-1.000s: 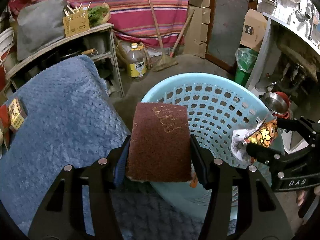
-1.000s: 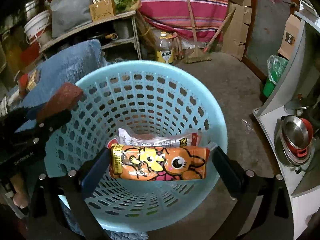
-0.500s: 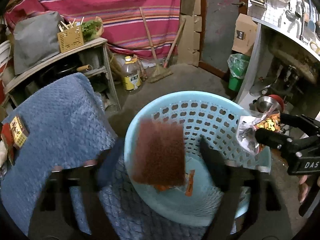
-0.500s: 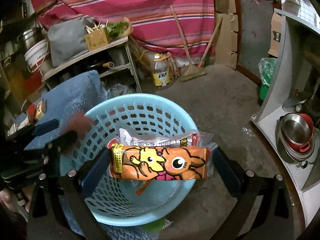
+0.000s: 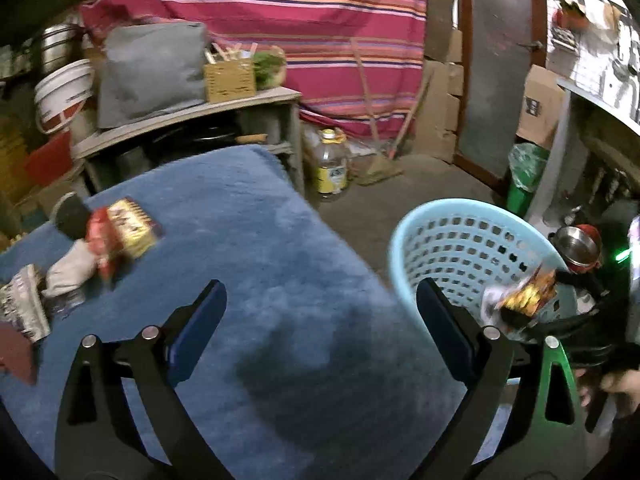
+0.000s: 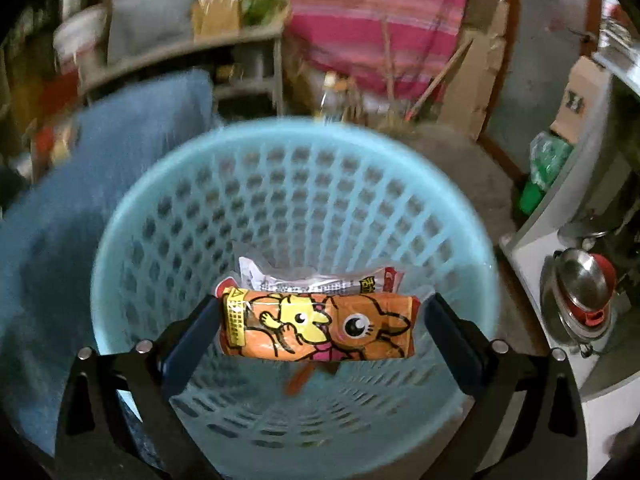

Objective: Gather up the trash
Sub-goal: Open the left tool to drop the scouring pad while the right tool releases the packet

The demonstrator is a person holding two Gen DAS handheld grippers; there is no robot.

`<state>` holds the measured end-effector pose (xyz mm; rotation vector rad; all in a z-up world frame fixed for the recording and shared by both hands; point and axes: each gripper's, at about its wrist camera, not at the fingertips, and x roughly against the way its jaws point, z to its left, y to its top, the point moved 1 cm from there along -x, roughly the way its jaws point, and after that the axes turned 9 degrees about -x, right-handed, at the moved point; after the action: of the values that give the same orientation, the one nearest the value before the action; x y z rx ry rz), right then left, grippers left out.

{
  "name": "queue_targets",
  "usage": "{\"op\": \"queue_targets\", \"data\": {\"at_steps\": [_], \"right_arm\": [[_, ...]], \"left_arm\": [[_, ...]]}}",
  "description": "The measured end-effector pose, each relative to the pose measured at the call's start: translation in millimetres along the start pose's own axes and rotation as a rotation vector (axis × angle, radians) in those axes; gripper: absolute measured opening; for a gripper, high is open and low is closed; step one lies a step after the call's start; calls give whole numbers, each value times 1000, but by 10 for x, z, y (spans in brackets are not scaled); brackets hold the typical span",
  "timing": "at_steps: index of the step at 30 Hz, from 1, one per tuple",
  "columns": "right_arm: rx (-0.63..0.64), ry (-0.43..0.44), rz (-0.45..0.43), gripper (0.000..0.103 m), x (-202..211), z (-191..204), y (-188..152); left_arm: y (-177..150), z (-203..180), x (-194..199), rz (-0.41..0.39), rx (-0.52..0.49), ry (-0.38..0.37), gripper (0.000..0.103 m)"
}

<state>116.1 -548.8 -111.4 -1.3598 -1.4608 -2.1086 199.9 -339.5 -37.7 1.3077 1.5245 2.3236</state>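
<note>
My left gripper (image 5: 320, 312) hangs over the blue blanket (image 5: 260, 260), its jaws opening wide with nothing between them. Trash lies on the blanket at the left: a red and gold packet (image 5: 124, 232), a crumpled white piece (image 5: 72, 272), a silvery wrapper (image 5: 24, 312) and a dark red pad (image 5: 16, 352) at the edge. The light blue basket (image 5: 460, 206) stands to the right. My right gripper (image 6: 316, 332) is shut on an orange cartoon snack wrapper (image 6: 320, 328), held just above the basket (image 6: 296, 128) mouth. A scrap lies on the basket's bottom, blurred.
A wooden shelf (image 5: 192, 112) with a grey bag and a box stands behind the blanket. A yellow-labelled bottle (image 5: 330, 168) and a broom (image 5: 376, 120) are on the floor. A green bag (image 5: 524, 172), steel pots (image 6: 580, 288) and a counter lie right. A green plastic piece (image 5: 556, 384) is near the basket.
The left gripper let go of the dark red scouring pad over the basket, opened wide and swung left over the blanket. The right gripper moved in over the basket, still gripping the wrapper.
</note>
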Motion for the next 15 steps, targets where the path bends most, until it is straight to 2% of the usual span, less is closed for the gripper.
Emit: {"op": "queue_targets", "data": {"at_steps": [3, 7, 11, 12, 15], "right_arm": [[-21, 55, 20, 99, -3, 78, -17], [-53, 71, 39, 99, -5, 149, -33], [-92, 129, 34, 99, 89, 279, -6], [-89, 134, 43, 99, 69, 331, -17], [-62, 76, 19, 99, 81, 499, -25]], "left_arm": [[-63, 158, 172, -20, 1, 20, 93], [-116, 300, 342, -41, -7, 38, 93], [-207, 465, 463, -60, -4, 68, 93], [-223, 493, 476, -60, 3, 68, 93], [-317, 638, 510, -61, 35, 72, 93]]}}
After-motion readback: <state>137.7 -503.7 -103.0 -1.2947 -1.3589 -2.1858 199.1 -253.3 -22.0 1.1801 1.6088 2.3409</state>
